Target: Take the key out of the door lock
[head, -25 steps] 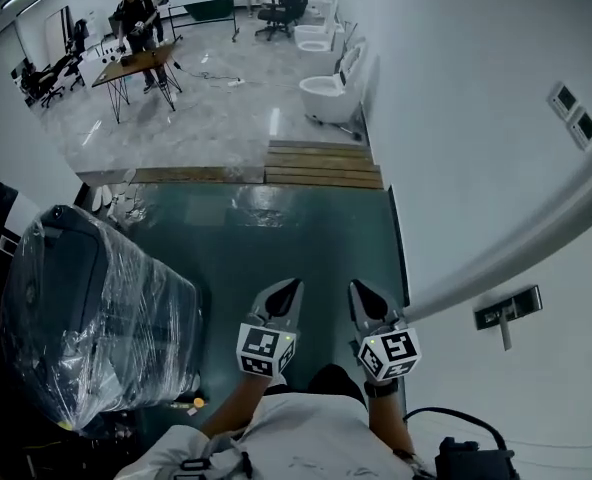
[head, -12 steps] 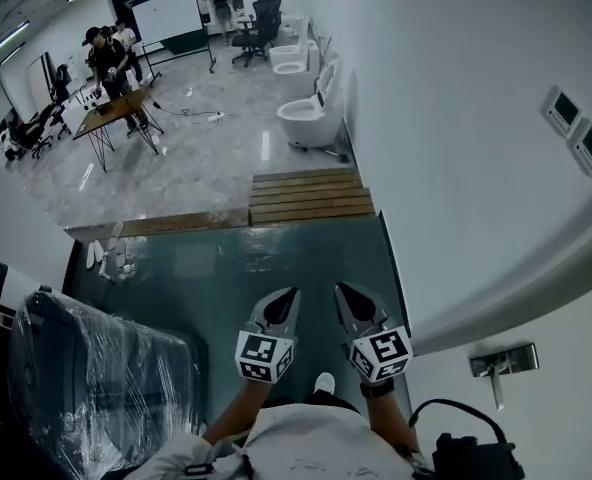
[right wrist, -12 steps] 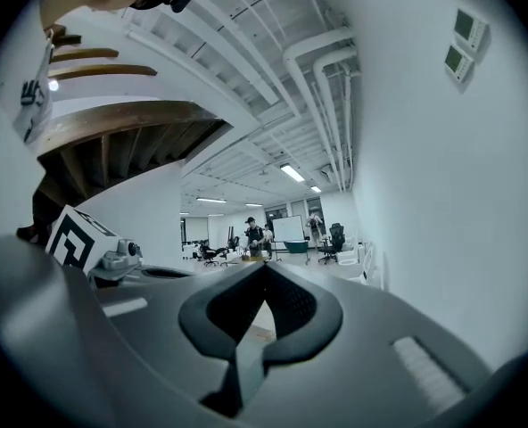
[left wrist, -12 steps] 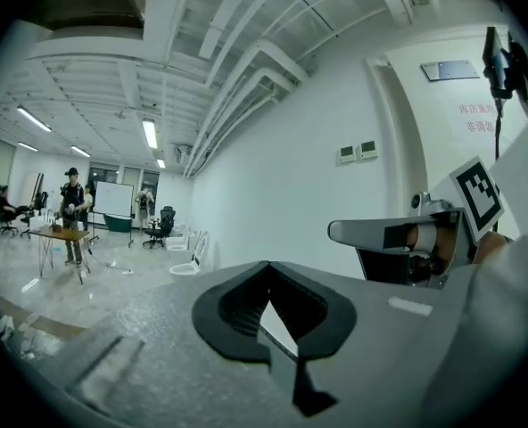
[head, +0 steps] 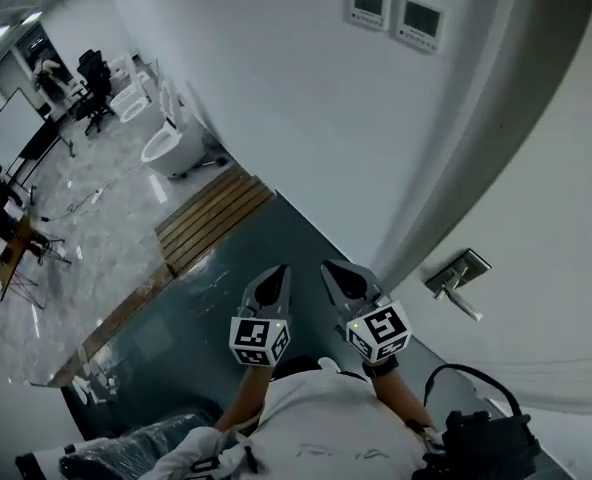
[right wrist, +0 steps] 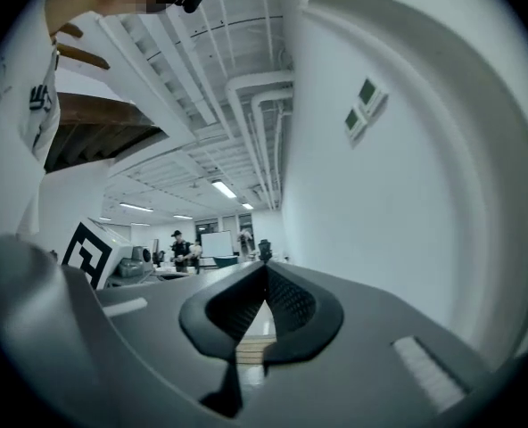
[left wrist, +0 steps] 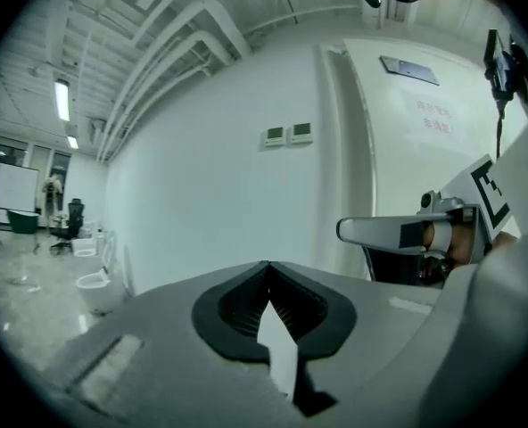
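A white door [head: 566,228] stands at the right of the head view, with a metal lever handle [head: 457,277] on it. I cannot make out a key or a lock at this size. Both grippers are held low in front of the person, left of the handle and apart from it. My left gripper [head: 273,280] is shut with nothing in it, its jaw tips meeting [left wrist: 267,266]. My right gripper [head: 336,273] is shut and empty too [right wrist: 266,266]. In the left gripper view the right gripper [left wrist: 384,231] shows before the door [left wrist: 416,114].
Two wall panels [head: 396,10] hang on the white wall left of the door frame. A wooden plank step [head: 214,218] and toilets [head: 166,146] lie farther back. A plastic-wrapped bulk [head: 146,446] is at the bottom left, a black bag [head: 476,440] at the bottom right.
The head view has swung right toward the wall and door. The door handle now sits nearer the grippers. Both grippers stay shut, side by side.
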A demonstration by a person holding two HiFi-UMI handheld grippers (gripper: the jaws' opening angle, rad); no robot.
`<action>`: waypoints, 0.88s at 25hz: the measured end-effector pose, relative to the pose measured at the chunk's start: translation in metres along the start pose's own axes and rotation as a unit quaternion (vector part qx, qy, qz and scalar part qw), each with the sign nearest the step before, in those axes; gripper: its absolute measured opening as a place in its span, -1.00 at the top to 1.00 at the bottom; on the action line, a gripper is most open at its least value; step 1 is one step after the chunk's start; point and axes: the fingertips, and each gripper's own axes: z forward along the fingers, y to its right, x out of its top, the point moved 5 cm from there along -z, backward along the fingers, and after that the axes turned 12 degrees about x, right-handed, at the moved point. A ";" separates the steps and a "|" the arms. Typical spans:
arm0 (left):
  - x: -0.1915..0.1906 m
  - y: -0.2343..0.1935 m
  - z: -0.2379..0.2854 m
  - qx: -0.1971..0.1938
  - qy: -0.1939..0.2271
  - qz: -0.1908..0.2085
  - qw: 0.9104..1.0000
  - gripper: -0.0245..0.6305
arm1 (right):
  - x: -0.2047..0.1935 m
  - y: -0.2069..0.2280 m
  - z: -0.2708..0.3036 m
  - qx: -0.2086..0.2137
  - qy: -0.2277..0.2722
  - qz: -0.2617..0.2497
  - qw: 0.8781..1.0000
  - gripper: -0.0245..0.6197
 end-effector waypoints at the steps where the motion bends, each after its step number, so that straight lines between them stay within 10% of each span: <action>1: 0.007 0.017 0.013 -0.028 0.009 0.005 1.000 0.91 | 0.005 0.011 -0.015 -0.028 0.005 -0.006 1.000 0.90; 6: 0.026 0.105 0.061 -0.176 0.026 0.019 0.984 0.91 | 0.021 0.045 -0.100 -0.190 0.025 -0.028 0.981 0.90; 12: 0.034 0.206 0.087 -0.334 0.042 0.038 0.941 0.91 | 0.021 0.050 -0.194 -0.373 0.052 -0.034 0.926 0.90; 22: 0.015 0.282 0.122 -0.442 0.041 0.107 0.890 0.91 | -0.039 0.028 -0.257 -0.540 0.030 0.053 0.840 0.90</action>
